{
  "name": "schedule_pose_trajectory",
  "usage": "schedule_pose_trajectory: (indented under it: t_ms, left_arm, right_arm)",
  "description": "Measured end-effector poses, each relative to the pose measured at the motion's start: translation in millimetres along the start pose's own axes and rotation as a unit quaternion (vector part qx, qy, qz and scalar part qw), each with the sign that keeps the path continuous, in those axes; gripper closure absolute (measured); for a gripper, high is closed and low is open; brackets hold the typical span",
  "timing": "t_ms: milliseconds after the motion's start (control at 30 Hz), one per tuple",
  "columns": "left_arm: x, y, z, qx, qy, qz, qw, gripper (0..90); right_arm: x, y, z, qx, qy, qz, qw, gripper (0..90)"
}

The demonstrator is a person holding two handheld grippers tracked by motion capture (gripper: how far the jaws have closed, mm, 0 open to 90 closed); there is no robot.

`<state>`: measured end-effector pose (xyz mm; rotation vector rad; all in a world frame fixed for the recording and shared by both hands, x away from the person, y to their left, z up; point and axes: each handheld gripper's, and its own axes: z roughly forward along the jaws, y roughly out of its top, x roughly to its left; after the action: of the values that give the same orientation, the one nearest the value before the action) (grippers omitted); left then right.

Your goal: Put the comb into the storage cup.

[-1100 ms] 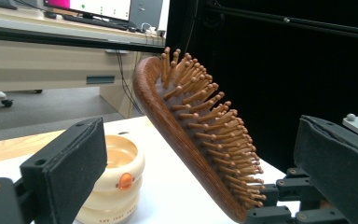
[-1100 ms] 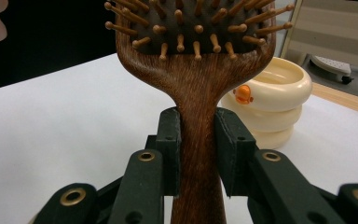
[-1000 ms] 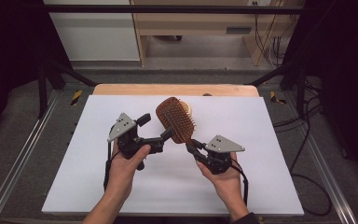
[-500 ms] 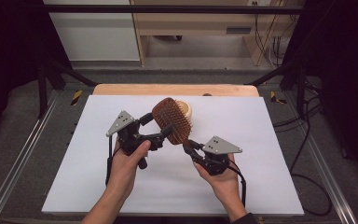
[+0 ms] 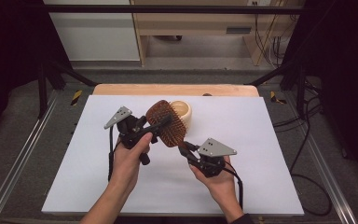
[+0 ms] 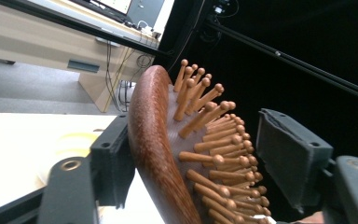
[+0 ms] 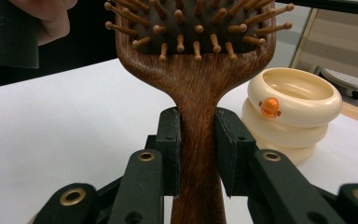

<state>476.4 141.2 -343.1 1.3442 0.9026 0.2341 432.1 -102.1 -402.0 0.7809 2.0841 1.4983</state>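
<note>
White sheeting covers the table (image 5: 261,186), seen from above: a wooden paddle hairbrush (image 5: 167,122) is held aloft between two hands, a cream ring-shaped container (image 5: 182,111) behind it. Left gripper view: the left gripper (image 6: 191,154) has just been closing round the brush head, one pad on the wooden back, the other just short of the bristles (not yet clamped). Right gripper view: the right gripper (image 7: 198,154) pinches the handle firmly. Handover seems midway; release remains.
</note>
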Motion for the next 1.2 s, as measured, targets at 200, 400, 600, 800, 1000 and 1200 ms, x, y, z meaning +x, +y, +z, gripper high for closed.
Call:
schedule_pose_trajectory:
  t_ms: [200, 400, 600, 800, 1000, 1200]
  left_arm:
    - [3.3, 0.0, -0.3, 0.001, 0.01, -0.036, 0.9993, 41.3]
    - [1.3, 0.9, 0.0, 0.004, 0.01, -0.04, 0.9991, 49.8]
    - [1.5, 1.9, 2.2, 0.003, 0.008, -0.057, 0.9983, 51.4]
    - [-2.4, 2.8, 6.3, 0.009, 0.001, -0.052, 0.9986, 52.1]
    - [-7.4, 3.9, 11.9, 0.014, 0.004, -0.029, 0.9995, 52.4]
    - [-8.5, 8.6, 11.4, 0.004, 0.013, -0.017, 0.9998, 52.3]
  right_arm:
    - [2.0, -1.3, 2.7, 0.003, -0.005, -0.004, 1.0, 72.7]
    - [2.8, -3.7, 6.2, 0.009, 0.0, 0.001, 1.0, 72.7]
    - [2.8, -5.9, 8.5, 0.008, 0.0, 0.01, 0.9999, 72.6]
    - [0.4, -6.5, 8.6, 0.008, 0.004, 0.022, 0.9997, 72.2]
    - [-2.9, -8.7, 9.8, 0.011, 0.011, 0.035, 0.9993, 67.8]
    - [-8.3, -11.4, 8.6, 0.016, 0.002, 0.05, 0.9986, 53.5]
